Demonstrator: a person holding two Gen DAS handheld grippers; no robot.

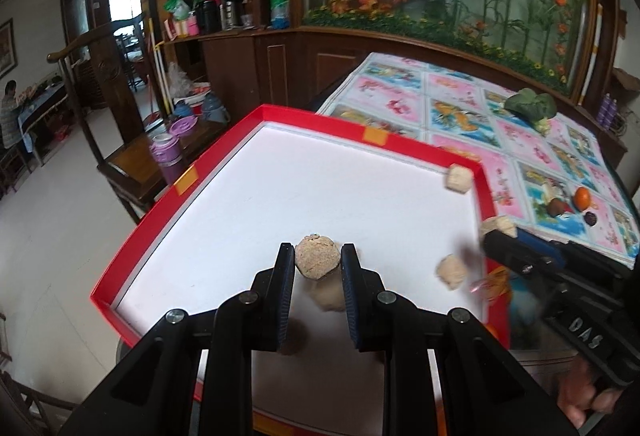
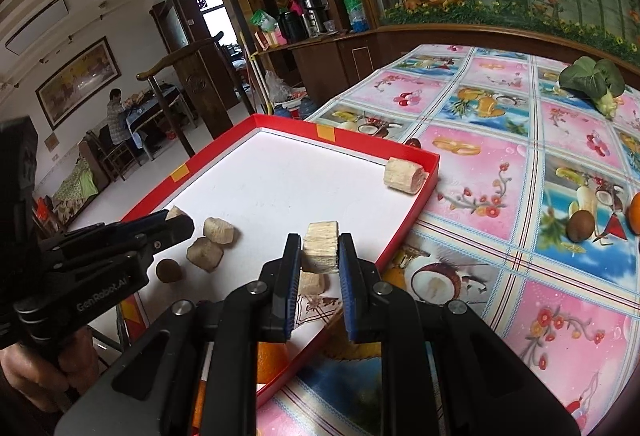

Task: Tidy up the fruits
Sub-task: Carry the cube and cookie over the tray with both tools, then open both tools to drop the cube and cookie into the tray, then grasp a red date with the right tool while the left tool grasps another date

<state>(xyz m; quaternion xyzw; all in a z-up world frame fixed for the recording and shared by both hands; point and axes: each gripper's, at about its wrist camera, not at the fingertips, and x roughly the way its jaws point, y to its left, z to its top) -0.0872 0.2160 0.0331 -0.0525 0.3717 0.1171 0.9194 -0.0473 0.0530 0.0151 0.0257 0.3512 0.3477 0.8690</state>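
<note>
The left hand-held gripper (image 1: 317, 263) is pinching a round sugarcane piece (image 1: 317, 257) over the red tray (image 1: 224, 139), hiding another underneath. The right hand-held gripper (image 2: 320, 252) is pinching a sugarcane chunk (image 2: 321, 246) near the tray's edge on the fruit-patterned tabletop (image 2: 500, 139).

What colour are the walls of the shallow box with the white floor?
Red walls, with small orange tape patches; clearest in the right wrist view.

Black plastic tongs (image 1: 318, 264), blue ribbed pads (image 2: 347, 276), silver pivot screws, white "GenRobot.AI" lettering.
</note>
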